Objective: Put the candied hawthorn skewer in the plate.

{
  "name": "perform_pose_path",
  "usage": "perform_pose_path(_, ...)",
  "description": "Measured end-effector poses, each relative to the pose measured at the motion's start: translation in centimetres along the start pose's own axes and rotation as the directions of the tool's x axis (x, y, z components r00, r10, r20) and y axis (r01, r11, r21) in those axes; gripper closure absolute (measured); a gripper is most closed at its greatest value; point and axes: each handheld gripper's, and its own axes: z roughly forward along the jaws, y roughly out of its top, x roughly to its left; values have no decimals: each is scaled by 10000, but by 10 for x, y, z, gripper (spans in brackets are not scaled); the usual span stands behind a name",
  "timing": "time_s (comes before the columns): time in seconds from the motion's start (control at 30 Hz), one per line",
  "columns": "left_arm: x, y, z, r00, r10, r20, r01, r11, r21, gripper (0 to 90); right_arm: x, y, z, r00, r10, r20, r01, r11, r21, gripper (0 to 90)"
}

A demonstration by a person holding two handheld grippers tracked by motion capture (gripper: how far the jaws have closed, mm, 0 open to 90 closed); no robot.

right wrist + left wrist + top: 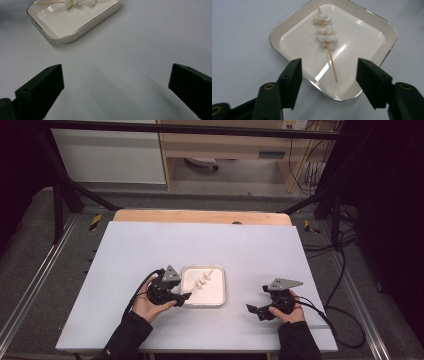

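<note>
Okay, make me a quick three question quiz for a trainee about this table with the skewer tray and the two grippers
1. True or false: the skewer lies inside the white tray.
2. Which hand-held gripper is nearer the tray? A) the left hand-held gripper B) the right hand-held gripper C) both equally near
3. Fill in: the jaws of the left hand-held gripper are ____, with nothing between them.

Key:
1. True. It lies on the tray floor, its bare end toward the left hand-held gripper.
2. A. Its jaws are at the tray's edge; the right one rests apart on the bare table.
3. Open.
</note>
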Motion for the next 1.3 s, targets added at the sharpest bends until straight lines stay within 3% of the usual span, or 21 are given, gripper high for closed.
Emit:
perform_pose_path(0.23,13,-16,-18,9994,-233,-262,227,9995,-223,170,0,0,-1,10000,67,17,-67,10000,10,7)
perform_pose_path(0.37,25,-31,-29,9969,-725,-303,709,9962,-515,95,0,0,-1,9999,110,22,-111,9999,39,7)
perform_pose_path(0.63,42,-65,-45,9911,-1189,-602,1141,9904,-779,62,0,0,0,9999,105,18,-105,9999,83,7)
perform_pose_path(0.93,49,-101,-48,9892,-1331,-607,1283,9887,-776,59,1,-1,1,10000,88,6,-88,9998,196,7)
perform_pose_path(1.3,54,-112,-50,9867,-1492,-646,1433,9858,-872,59,2,-2,2,10000,58,-67,-56,9995,316,7)
